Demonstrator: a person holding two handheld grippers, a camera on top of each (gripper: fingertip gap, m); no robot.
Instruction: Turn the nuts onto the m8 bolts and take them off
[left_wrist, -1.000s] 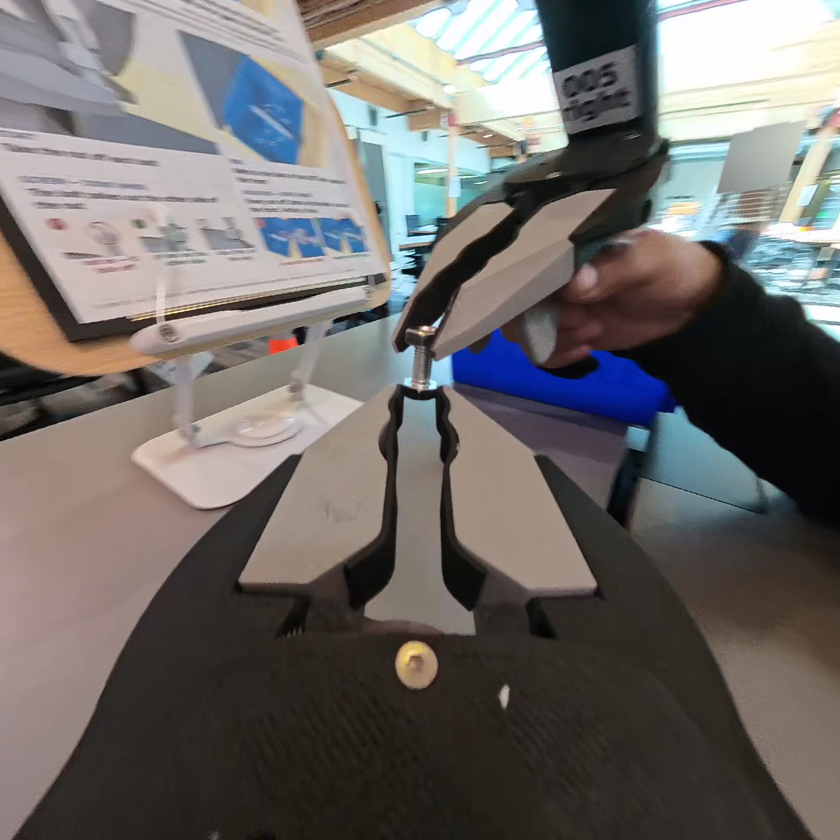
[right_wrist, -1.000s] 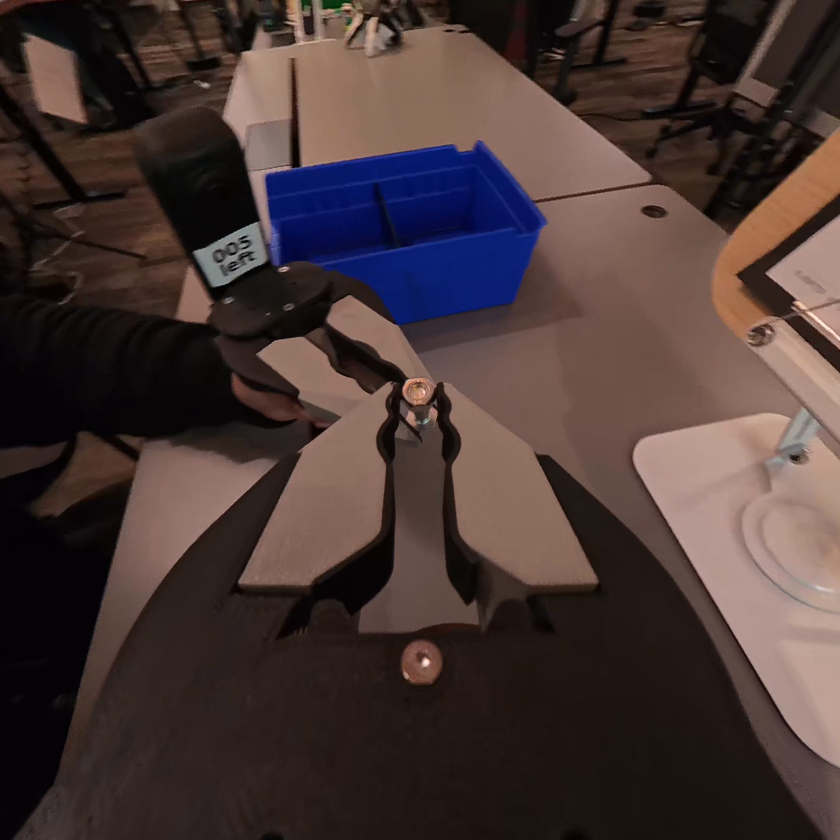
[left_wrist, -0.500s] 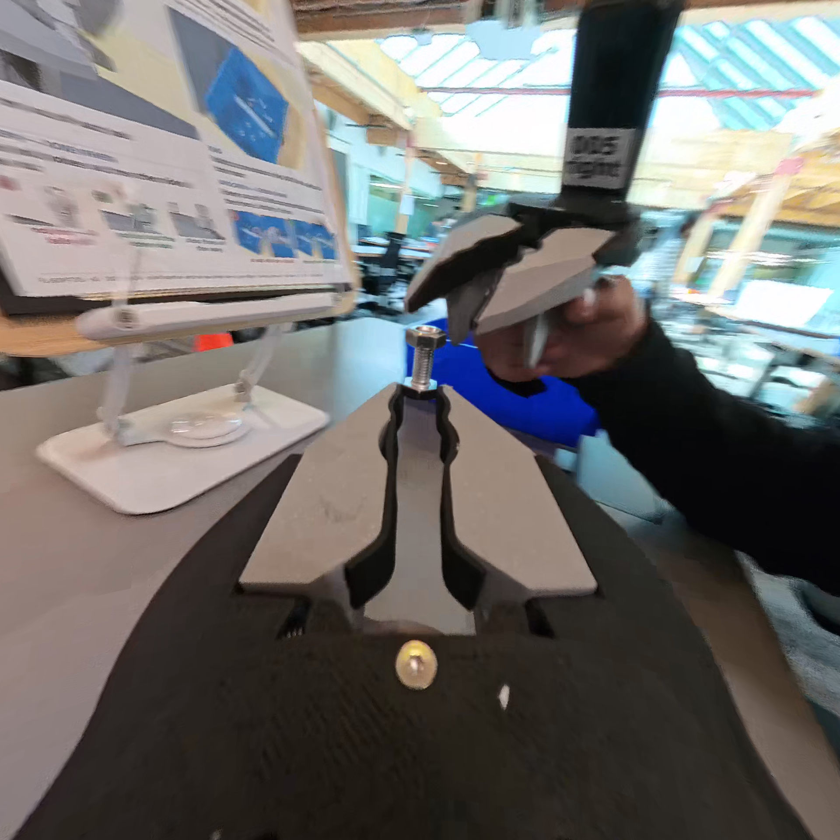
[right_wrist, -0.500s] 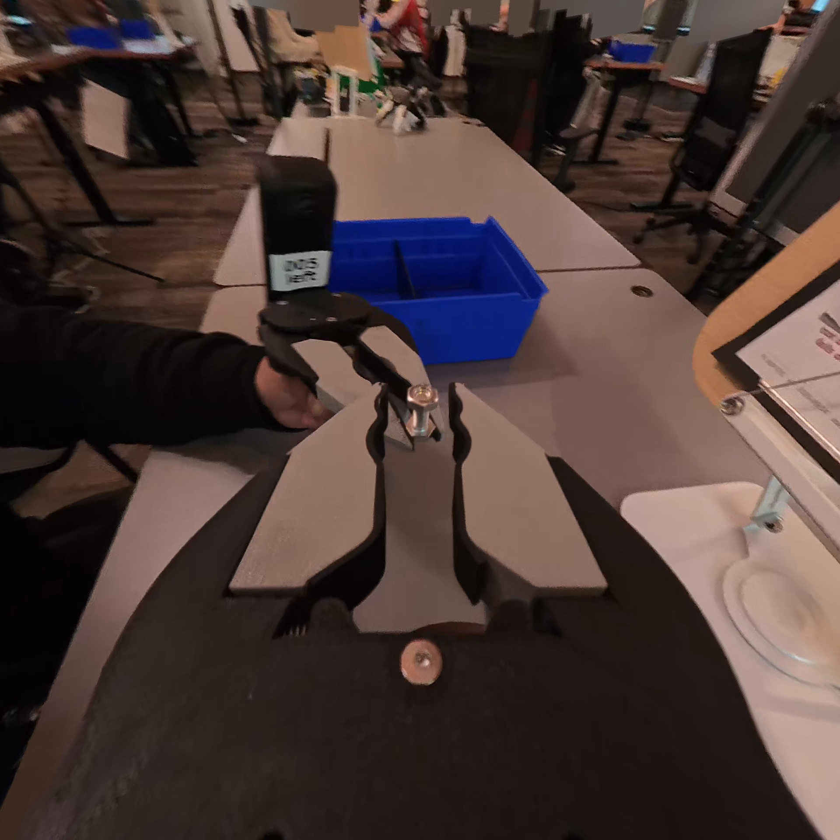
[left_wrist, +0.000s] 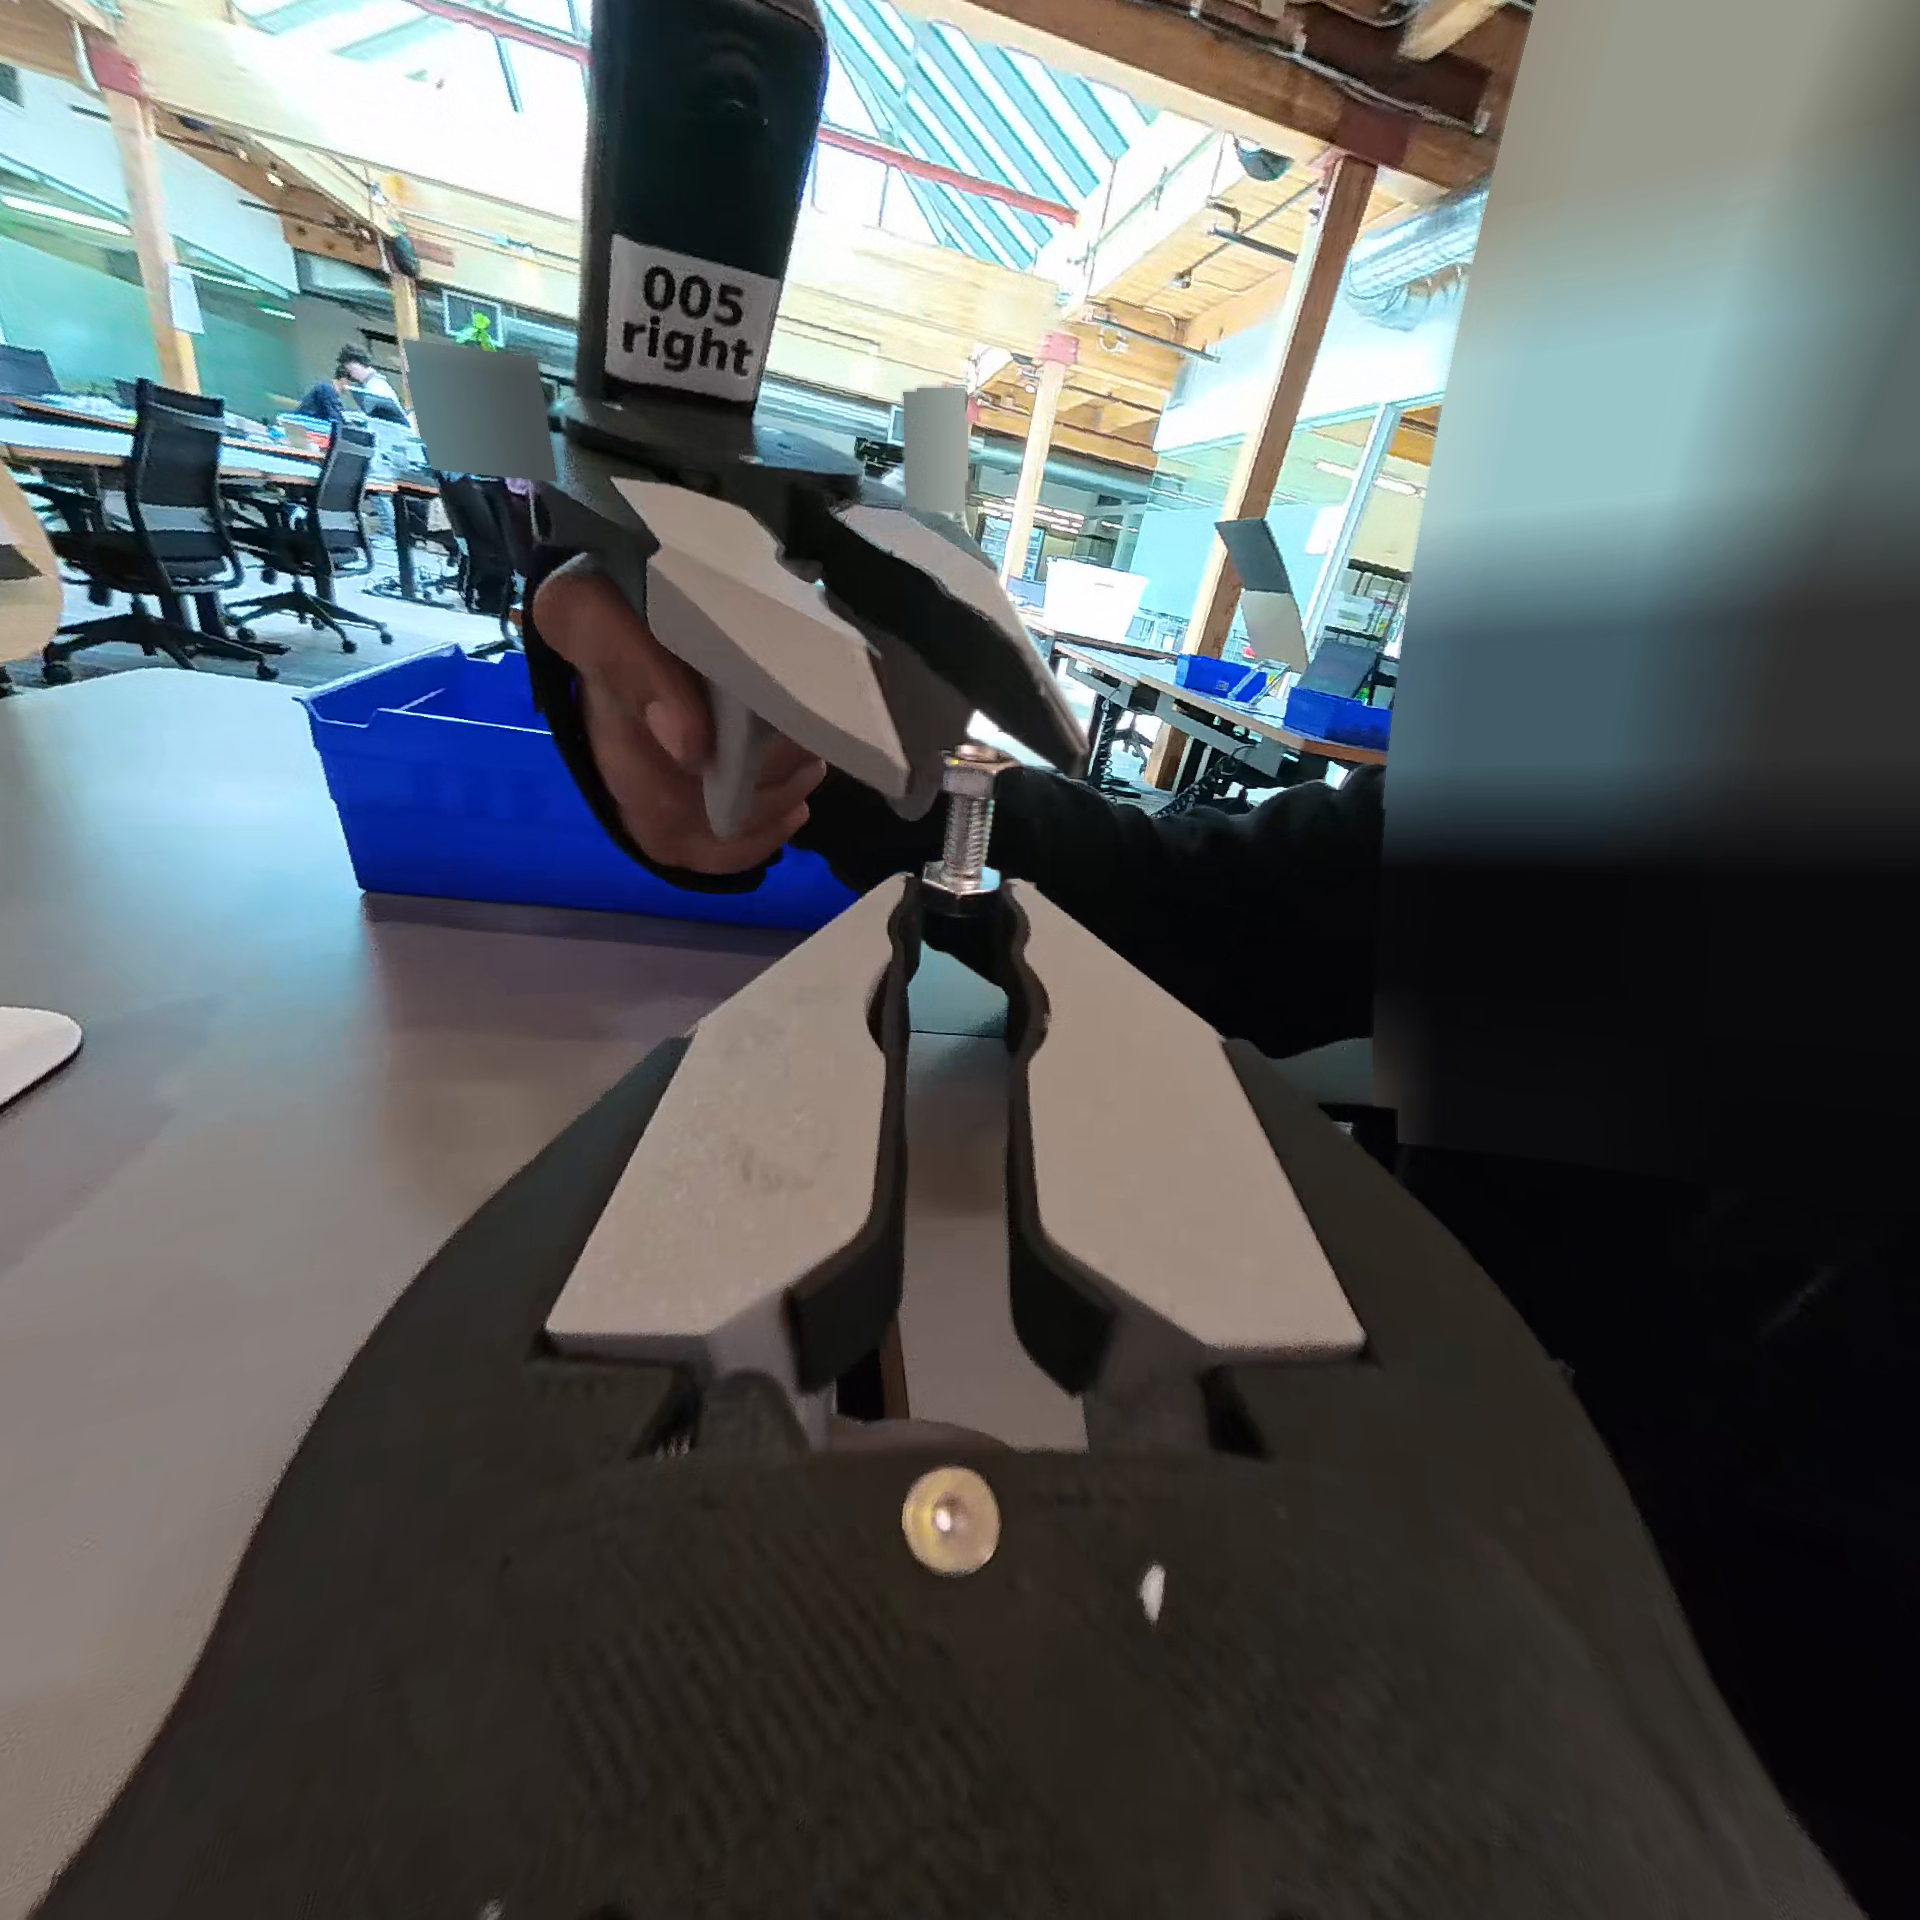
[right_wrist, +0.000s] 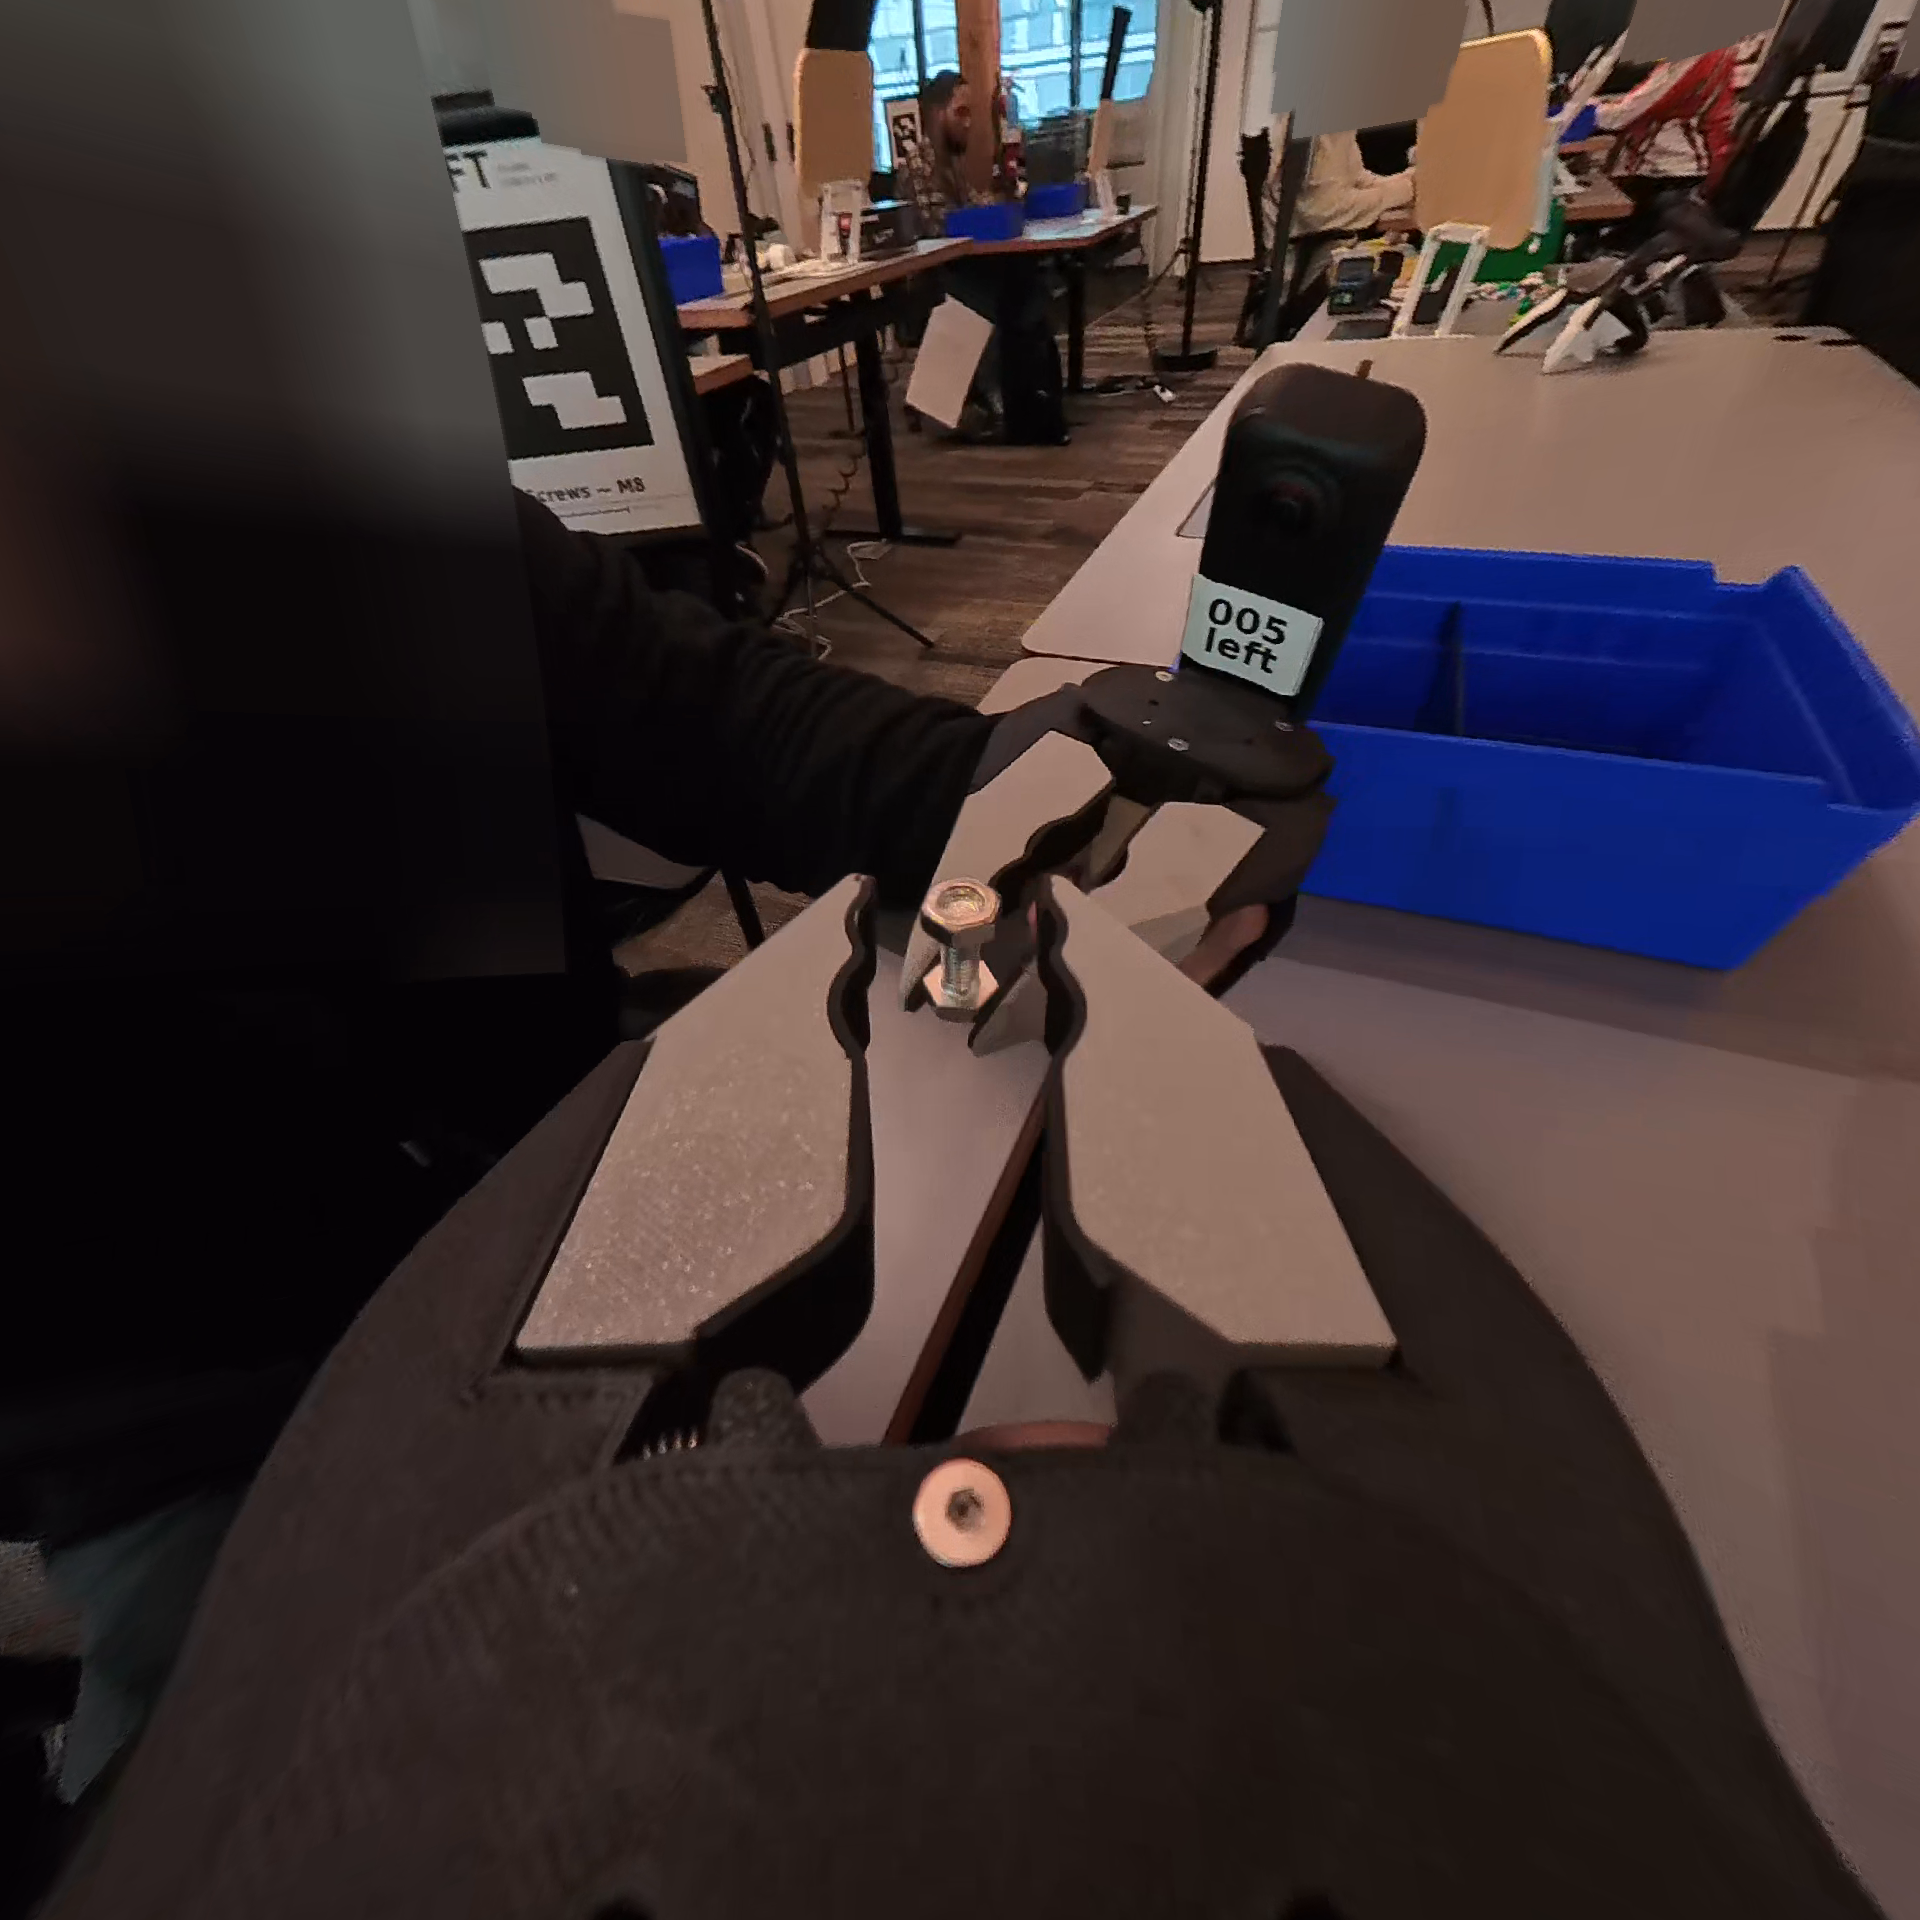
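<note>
Nut (left_wrist: 957, 884): pinched tight by left hand-held gripper (left_wrist: 961, 902).
Bolt (right_wrist: 958, 943): upright, right hand-held gripper (right_wrist: 954, 920) spread wide around its head.

I see a grey table (left_wrist: 208, 997) carrying the work, its top smooth and matte. A blue bin (left_wrist: 447, 800) sits directly on it, well in from the near edge; in my right wrist view the same blue bin (right_wrist: 1621, 790) shows a dark divider splitting it into two compartments, and I cannot tell what lies inside. A white rounded base plate (left_wrist: 31, 1049) rests flat on the table toward its left edge, only its corner visible. Beyond the bin a seam runs where a second grey table (right_wrist: 1621, 436) butts against this one.
</note>
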